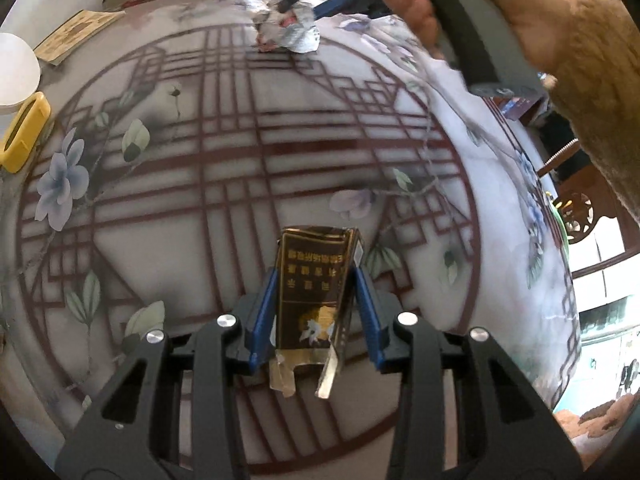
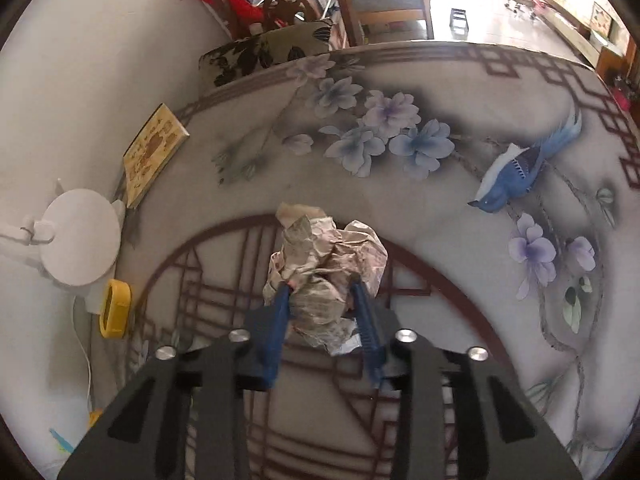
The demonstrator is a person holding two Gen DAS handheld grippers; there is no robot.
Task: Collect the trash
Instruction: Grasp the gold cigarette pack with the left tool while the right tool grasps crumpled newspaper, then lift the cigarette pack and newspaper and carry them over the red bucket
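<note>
With the left gripper (image 1: 316, 280) clamped on the box (image 1: 316, 280) and the right gripper (image 2: 322, 292) pinching the paper wad (image 2: 328, 268), pickup looks done (no bin visible); next, carry both away.

crumpled paper (image 2: 326, 276) on table (image 2: 440, 220), book (image 2: 154, 152) left

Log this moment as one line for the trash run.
left gripper: shut on cigarette pack | right gripper: shut on crumpled paper | table: both items over it
</note>
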